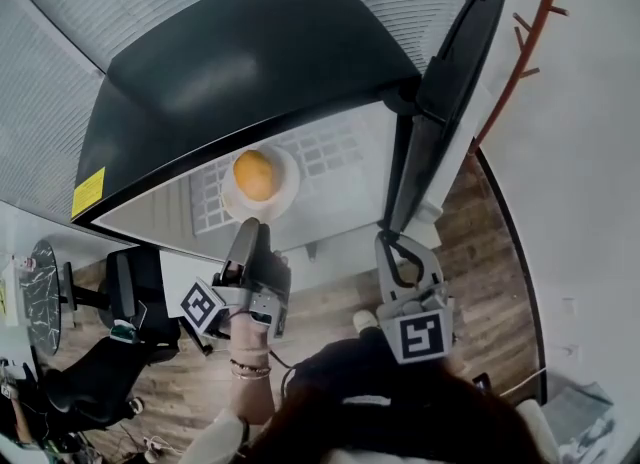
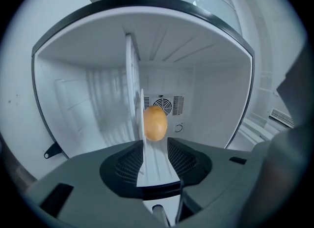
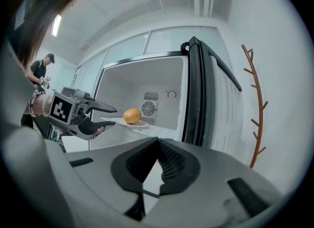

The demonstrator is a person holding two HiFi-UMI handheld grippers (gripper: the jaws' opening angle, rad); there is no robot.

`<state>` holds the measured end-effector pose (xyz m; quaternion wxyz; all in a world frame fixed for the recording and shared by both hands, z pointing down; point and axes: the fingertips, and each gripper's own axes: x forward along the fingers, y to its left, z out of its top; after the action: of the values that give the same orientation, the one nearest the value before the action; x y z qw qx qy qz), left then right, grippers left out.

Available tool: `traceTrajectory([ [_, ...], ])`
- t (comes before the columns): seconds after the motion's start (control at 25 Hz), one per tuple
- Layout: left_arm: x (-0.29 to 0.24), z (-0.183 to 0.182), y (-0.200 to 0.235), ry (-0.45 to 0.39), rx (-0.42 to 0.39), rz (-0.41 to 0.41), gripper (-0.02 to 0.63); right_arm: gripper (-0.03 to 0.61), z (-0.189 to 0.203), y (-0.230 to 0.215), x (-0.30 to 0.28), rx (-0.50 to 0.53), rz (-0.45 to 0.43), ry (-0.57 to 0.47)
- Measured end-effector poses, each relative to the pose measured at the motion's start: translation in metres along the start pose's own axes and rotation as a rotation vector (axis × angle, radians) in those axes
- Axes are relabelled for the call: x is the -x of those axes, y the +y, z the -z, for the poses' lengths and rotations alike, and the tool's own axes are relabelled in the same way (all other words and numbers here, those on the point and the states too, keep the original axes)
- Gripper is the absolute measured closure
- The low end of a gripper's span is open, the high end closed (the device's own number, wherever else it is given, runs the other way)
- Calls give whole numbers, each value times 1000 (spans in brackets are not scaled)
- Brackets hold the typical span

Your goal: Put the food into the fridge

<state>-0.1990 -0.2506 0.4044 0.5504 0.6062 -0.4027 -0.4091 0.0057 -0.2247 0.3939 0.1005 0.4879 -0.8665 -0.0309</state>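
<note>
An orange fruit [image 1: 255, 174] [image 2: 155, 123] [image 3: 131, 116] lies on a white plate [image 1: 287, 202] [image 2: 156, 165] [image 3: 114, 120] that rests on the white wire shelf [image 1: 335, 152] inside the open fridge. My left gripper [image 1: 250, 227] [image 2: 153, 146] [image 3: 107, 116] is open, its fingers standing to either side of the plate's near rim without pressing on it. My right gripper [image 1: 392, 242] [image 3: 158, 141] hangs shut and empty beside the lower edge of the open fridge door [image 1: 450, 82] [image 3: 196, 89].
The fridge's black top [image 1: 250, 52] juts out over the shelf. A fan grille [image 2: 166, 105] sits in the back wall. A brown branch-shaped coat stand [image 1: 530, 42] [image 3: 252, 104] is right of the door. A black office chair [image 1: 130, 292] stands at left, with a person [image 3: 41, 67] behind.
</note>
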Motion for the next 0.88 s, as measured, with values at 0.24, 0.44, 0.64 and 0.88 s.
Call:
traceTrajectory([
  [0.24,15,2,2,-20,-19,7,457,578,-9,9,24,6,-6,-53],
  [0.44,41,22,-15,-17,-41,36,486,578,-9,20,48,-2,-12,-45],
  [0.64,89,49,-30,-8,-184,18,556,578,-10,40,77,12,-33,-58],
  [0.88,159,91,-52,16,-474,-49,618,578,-12,79,126,36,-78,-47],
])
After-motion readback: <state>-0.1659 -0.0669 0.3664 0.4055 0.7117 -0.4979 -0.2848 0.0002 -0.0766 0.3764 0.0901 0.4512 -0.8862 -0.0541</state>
